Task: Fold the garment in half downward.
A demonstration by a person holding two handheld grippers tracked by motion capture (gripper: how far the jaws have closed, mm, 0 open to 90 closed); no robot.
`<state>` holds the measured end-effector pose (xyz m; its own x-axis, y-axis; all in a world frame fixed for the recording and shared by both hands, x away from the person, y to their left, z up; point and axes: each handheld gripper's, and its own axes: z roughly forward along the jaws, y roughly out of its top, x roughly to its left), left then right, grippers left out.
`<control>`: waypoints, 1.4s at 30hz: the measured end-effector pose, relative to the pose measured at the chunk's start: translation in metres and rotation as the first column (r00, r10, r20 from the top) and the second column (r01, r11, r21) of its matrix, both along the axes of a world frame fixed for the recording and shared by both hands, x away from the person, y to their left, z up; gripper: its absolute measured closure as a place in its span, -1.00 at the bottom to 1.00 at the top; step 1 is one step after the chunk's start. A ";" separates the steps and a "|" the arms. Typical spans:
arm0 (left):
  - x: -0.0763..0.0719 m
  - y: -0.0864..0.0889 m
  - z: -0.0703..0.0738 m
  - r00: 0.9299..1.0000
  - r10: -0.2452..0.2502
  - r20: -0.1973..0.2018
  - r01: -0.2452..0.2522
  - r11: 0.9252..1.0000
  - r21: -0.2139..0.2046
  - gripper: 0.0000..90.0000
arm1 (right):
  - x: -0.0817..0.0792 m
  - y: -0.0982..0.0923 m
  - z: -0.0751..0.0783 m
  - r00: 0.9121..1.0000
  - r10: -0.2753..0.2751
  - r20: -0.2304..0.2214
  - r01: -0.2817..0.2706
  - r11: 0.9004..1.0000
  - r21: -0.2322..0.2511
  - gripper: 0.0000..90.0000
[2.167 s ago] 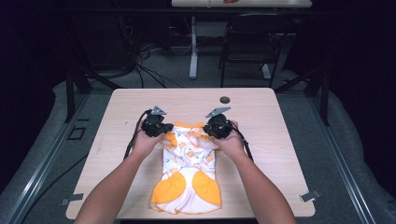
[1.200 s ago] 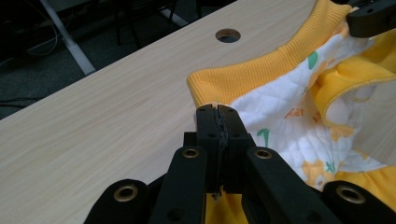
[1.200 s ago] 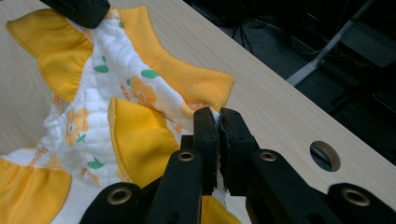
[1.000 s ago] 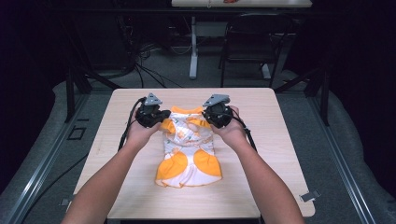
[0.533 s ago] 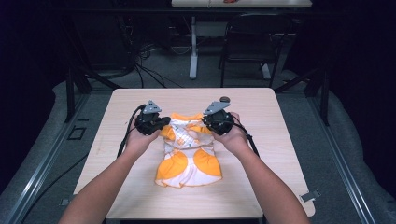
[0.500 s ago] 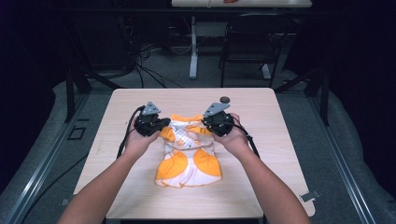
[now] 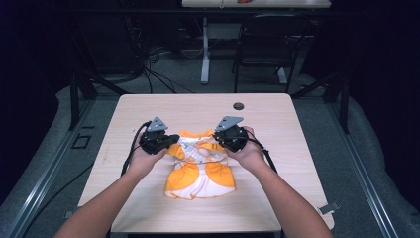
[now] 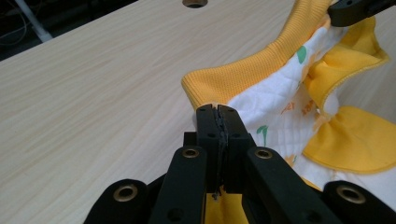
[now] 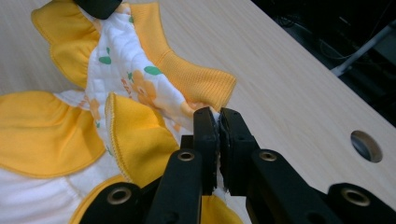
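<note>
A small orange and white quilted garment [image 7: 198,168] with a flower print lies on the wooden table [image 7: 277,124]. My left gripper [image 7: 171,143] is shut on the garment's [image 8: 280,107] white edge just below the ribbed orange collar [image 8: 243,77]. My right gripper [image 7: 218,140] is shut on the opposite top corner of the garment [image 9: 126,70], beside the collar's other end [image 9: 201,84]. Both hands hold that top edge stretched between them, low over the table. The lower part of the garment rests flat toward the near edge.
A round cable hole [image 7: 238,106] sits in the table's far side, right of centre. Black cables trail from both grippers across the table. Beyond the table stand a chair [image 7: 267,49] and a white desk leg [image 7: 205,54] on the dark floor.
Both hands have drawn the garment toward the near edge of the table and lowered it a little; the grips on its top corners are unchanged.
</note>
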<state>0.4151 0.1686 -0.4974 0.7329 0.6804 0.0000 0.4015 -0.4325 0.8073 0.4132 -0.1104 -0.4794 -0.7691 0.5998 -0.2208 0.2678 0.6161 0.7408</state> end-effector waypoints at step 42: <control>-0.070 0.003 -0.042 0.989 -0.126 -0.075 0.123 0.991 -0.052 0.94 | -0.064 -0.018 -0.044 0.992 0.086 -0.096 -0.080 0.995 0.060 0.89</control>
